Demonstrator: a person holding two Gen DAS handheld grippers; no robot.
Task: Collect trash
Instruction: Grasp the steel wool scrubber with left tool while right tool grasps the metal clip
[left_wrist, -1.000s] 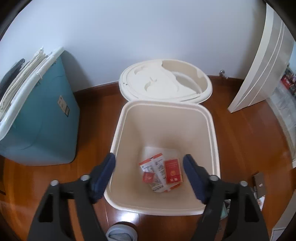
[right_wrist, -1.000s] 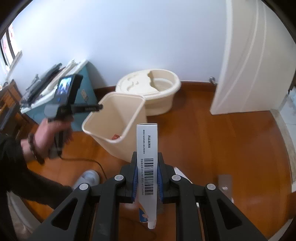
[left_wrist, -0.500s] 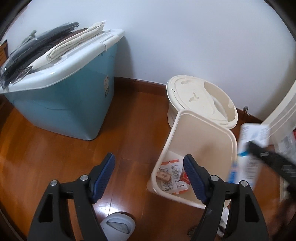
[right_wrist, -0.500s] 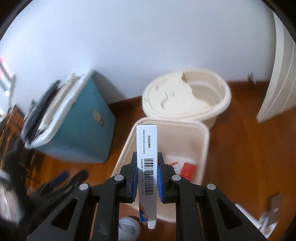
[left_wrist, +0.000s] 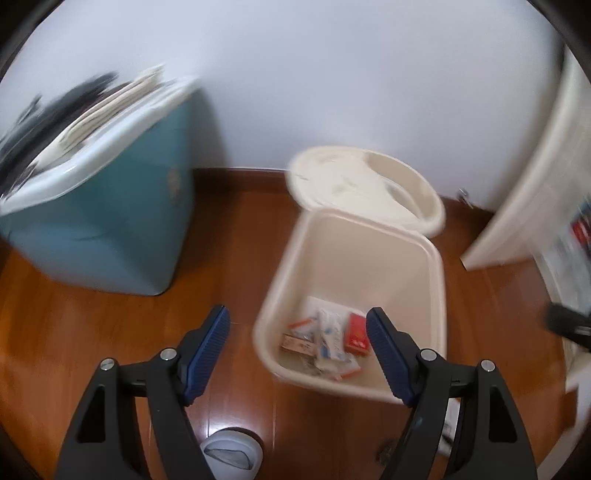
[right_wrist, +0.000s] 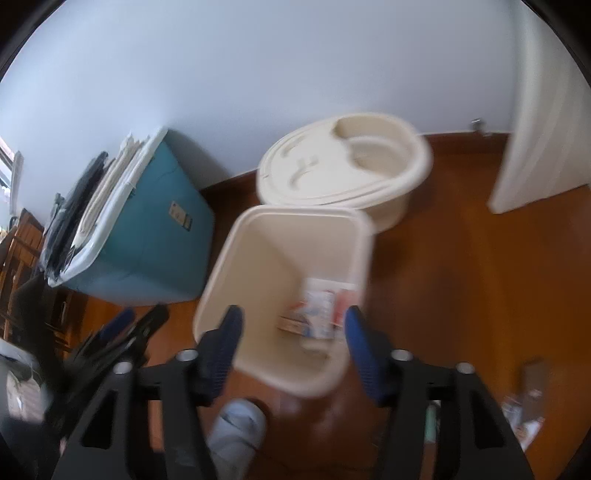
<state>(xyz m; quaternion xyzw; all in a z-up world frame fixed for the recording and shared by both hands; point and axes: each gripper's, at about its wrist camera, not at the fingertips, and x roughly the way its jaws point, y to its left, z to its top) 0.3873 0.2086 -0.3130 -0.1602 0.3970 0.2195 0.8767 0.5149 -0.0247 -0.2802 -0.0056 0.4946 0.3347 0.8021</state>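
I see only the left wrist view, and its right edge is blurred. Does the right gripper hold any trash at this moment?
Observer: No. In the right wrist view the right gripper has its fingers opening, and nothing is between them.
Operator: Where does it point?
Observer: Down into the cream bin. The open mouth of the bin shows between the two fingers, with wrappers at the bottom.
Operator: Is there more trash outside the bin?
Observer: Yes. Some paper scraps lie on the wood floor to the right of the bin, apart from it. They are too blurred to tell what they are.
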